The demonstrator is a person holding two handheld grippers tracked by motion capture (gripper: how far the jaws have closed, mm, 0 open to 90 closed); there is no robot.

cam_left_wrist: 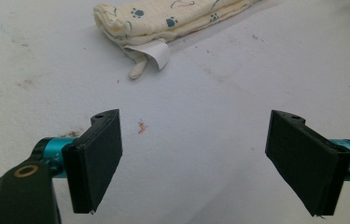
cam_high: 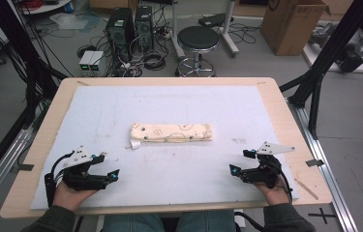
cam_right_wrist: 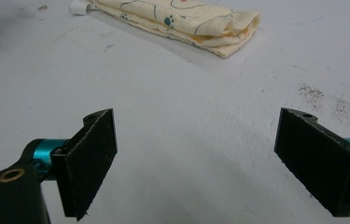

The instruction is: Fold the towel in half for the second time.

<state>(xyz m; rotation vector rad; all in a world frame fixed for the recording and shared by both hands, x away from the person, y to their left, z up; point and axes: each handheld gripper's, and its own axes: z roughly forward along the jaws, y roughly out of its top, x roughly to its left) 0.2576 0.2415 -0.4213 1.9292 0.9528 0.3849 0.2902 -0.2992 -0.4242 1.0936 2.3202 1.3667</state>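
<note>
Both grippers rest low near the person's edge of the table, and both stand wide open with nothing between the jaws. The left gripper has the cloth ahead of it and a little to its right; the right gripper has it ahead and to its left. The cloth is well apart from both, folded into a long narrow bundle on the white mat.

In the left gripper view, the near end of the cloth shows several stacked layers, and a white label with a small tail hangs out from it. This is the first risk, I think: if the left gripper closes on the label alone, the bundle may be dragged or pulled open.

In the right gripper view, the other end of the cloth shows loose folded edges lying one over another. A jaw coming in too high would probably catch the top layer only, and the fold would peel apart. A jaw coming in too low may push the soft bundle away over the smooth mat.

If one gripper pulls before the other, the bundle could twist.
</note>
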